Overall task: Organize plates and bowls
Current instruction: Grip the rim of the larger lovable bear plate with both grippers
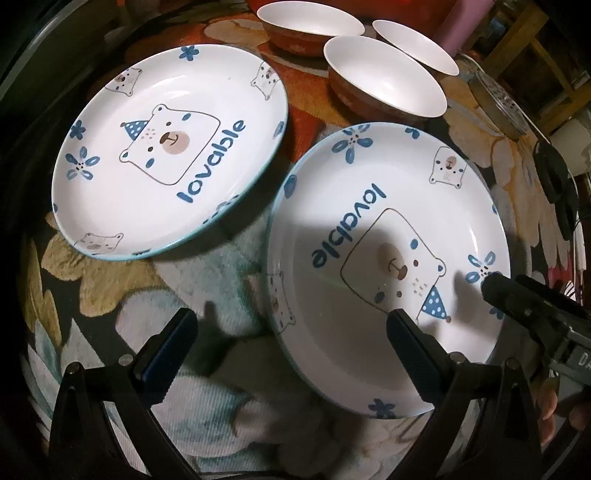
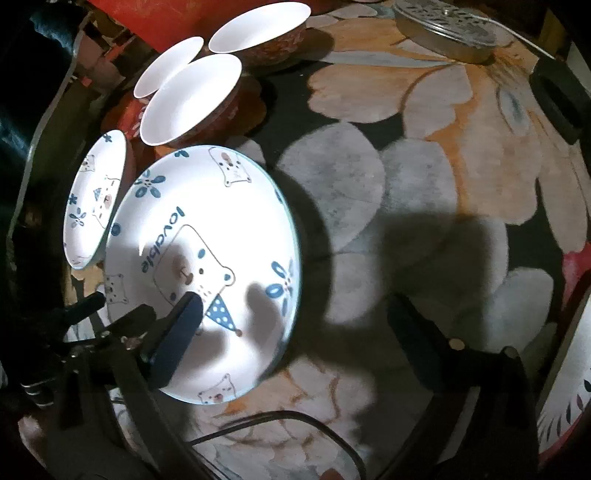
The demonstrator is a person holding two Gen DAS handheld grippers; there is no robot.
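Two white bear plates marked "lovable" lie on a floral tablecloth. The far plate [image 1: 170, 155] [image 2: 96, 199] sits left of the near plate [image 1: 388, 266] [image 2: 207, 266]. Three white-lined orange bowls stand behind them: one [image 1: 310, 22] [image 2: 258, 29], a second [image 1: 384, 81] [image 2: 192, 99], a third [image 1: 413, 44] [image 2: 166, 62]. My left gripper [image 1: 291, 332] is open and straddles the near plate's left rim. My right gripper [image 2: 295, 325] is open and straddles the same plate's right rim, one finger [image 1: 517, 302] over the bear picture. No pad presses on the plate.
A round metal-rimmed glass lid [image 2: 443, 33] [image 1: 498, 103] lies at the back right. A black object [image 2: 557, 99] sits by the right table edge. A dark cable [image 2: 295, 421] runs along the front. Another patterned dish [image 2: 569, 387] shows at the right border.
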